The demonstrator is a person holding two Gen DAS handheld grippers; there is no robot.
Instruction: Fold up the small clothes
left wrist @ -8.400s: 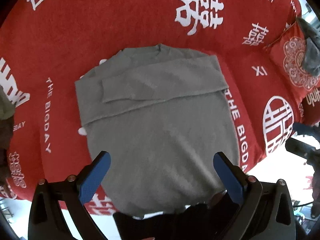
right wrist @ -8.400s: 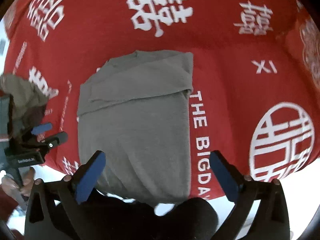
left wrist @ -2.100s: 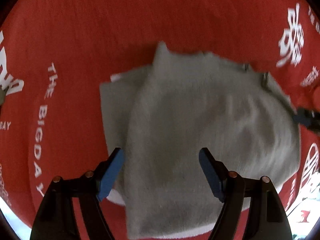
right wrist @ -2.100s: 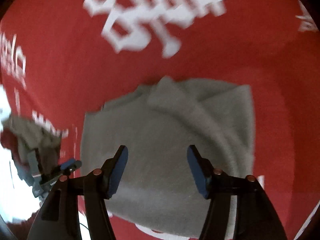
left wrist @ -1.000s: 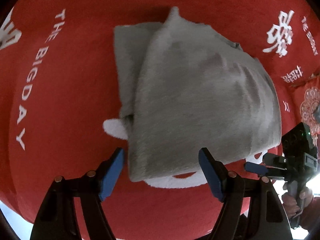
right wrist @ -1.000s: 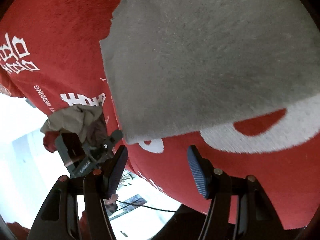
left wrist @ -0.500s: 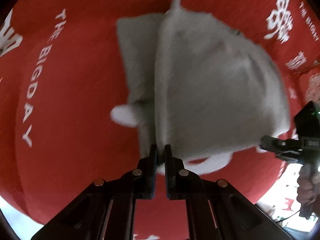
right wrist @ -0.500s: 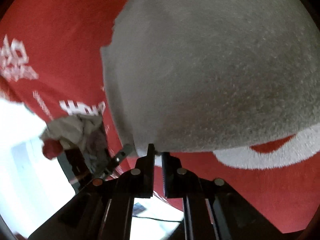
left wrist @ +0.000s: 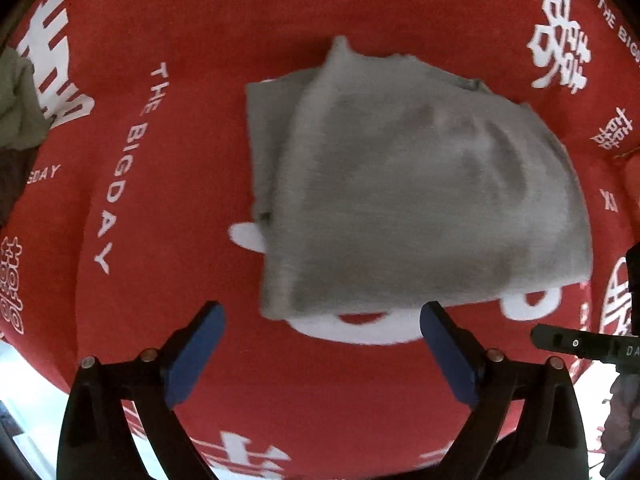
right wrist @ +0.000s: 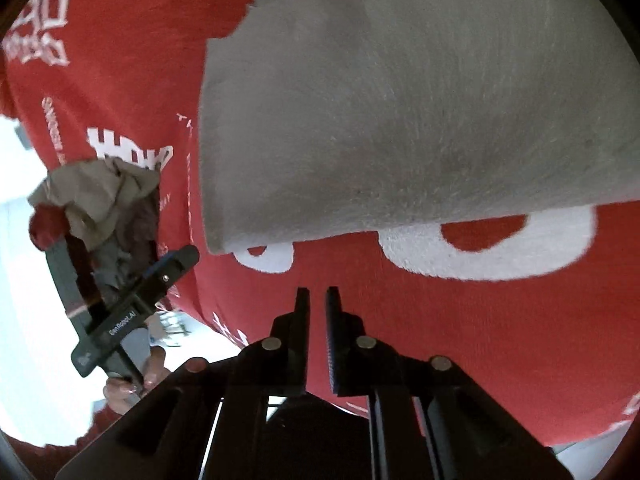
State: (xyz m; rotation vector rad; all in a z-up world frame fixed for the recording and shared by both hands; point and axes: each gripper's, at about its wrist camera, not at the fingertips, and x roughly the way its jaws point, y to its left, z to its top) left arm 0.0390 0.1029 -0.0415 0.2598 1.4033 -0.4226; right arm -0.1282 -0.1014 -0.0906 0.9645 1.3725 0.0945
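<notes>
- The folded grey garment (left wrist: 420, 200) lies flat on the red cloth (left wrist: 168, 240) with white lettering that covers the table, in the middle of the left wrist view.
- The left hand-held gripper (left wrist: 322, 354) hangs over the cloth just at 6 o'clock of the garment; its jaws are opening, stand wide apart, and have nothing between them.
- The right hand-held gripper (right wrist: 317, 316) sits at 6 o'clock of the garment's near edge in its own view; its jaws are opening from almost shut, with a thin slit and no fabric between them.
- A crumpled heap of other clothes (right wrist: 100, 200) lies at 9 o'clock, at the cloth's edge.
- A person's hand (right wrist: 136, 376) grips the left tool's handle.
</notes>
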